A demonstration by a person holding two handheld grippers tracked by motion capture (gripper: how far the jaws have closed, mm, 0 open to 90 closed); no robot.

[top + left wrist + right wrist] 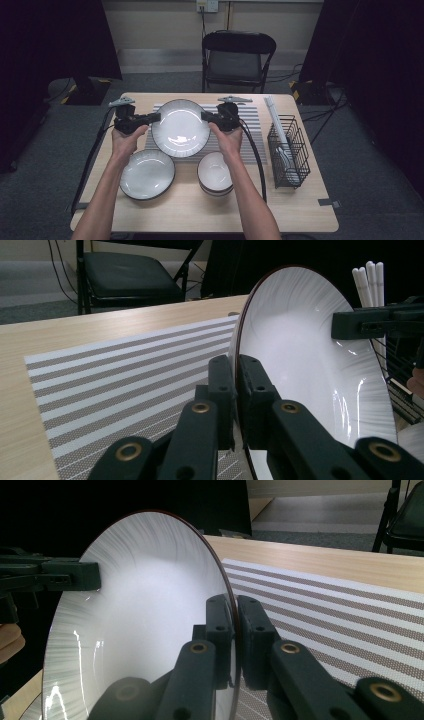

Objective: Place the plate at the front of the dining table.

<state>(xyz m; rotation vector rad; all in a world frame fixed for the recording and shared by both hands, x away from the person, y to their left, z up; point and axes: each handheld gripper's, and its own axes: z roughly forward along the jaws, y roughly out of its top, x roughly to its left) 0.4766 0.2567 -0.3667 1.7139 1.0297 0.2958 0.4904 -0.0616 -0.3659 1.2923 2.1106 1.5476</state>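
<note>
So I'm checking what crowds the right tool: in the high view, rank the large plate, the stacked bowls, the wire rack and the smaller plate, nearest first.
1. Large plate: clamped at its rim by the right tool.
2. Stacked bowls: just below it.
3. Wire rack: off to the right.
4. Smaller plate: lower left.

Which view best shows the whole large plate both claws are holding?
The high view: the large plate shows whole over the striped mat, clamped at opposite rims by the left claw and right claw. The left and right gripper views each show it close and partly cut off, rim pinched between the jaws.
</note>
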